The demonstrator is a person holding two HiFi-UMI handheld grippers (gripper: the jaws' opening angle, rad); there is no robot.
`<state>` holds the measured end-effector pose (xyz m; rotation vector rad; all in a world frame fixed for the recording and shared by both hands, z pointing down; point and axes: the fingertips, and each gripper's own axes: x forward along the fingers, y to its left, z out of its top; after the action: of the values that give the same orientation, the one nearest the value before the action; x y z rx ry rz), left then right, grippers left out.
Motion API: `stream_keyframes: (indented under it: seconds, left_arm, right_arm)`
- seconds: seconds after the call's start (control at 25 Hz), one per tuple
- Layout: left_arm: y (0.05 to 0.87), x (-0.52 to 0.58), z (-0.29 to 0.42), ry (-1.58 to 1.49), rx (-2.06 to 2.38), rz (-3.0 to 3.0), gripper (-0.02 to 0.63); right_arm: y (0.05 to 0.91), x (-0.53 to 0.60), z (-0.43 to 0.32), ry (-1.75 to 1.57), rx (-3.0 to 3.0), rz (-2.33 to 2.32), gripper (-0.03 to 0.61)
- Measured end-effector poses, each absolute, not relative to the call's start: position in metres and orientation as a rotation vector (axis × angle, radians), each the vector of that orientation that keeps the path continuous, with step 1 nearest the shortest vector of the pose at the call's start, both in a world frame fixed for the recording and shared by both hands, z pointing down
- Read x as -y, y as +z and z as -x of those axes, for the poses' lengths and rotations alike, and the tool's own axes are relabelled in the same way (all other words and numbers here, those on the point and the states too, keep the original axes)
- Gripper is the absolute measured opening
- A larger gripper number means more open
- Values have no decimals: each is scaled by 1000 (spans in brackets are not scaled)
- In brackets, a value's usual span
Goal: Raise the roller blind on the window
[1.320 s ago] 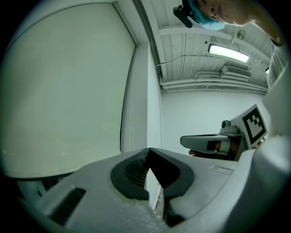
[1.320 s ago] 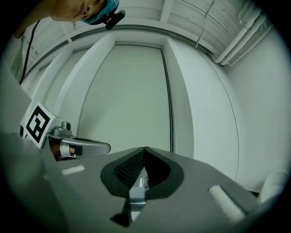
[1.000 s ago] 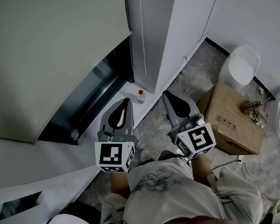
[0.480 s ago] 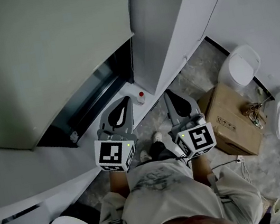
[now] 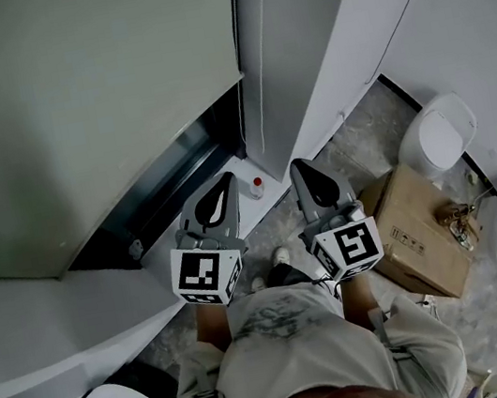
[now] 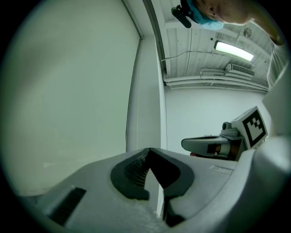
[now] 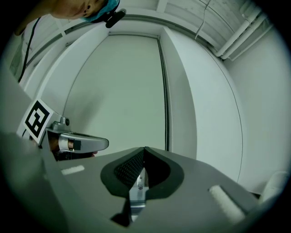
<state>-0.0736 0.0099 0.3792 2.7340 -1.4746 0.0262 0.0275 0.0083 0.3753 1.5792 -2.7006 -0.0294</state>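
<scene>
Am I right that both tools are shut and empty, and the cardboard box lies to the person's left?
Not quite: the cardboard box lies to the person's right, as the head view shows. The left tool and right tool are indeed shut and empty.

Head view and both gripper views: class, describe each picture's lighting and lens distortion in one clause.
Head view: dim, soft light on the pale grey-green fabric roller blind, no sharp shadows. Left gripper view: circular fisheye, black corners; the long white ceiling strip lamp glares. Right gripper view: same black rim; the blind's side edge bows.
</scene>
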Motion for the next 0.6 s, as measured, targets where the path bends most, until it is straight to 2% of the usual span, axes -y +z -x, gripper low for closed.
stream_keyframes:
  seconds: [0.6]
  left_arm:
    - [373, 51, 34, 9, 1593, -2676, 1]
  right_arm:
    - [369, 59, -69, -61, 2764, -1503, 9]
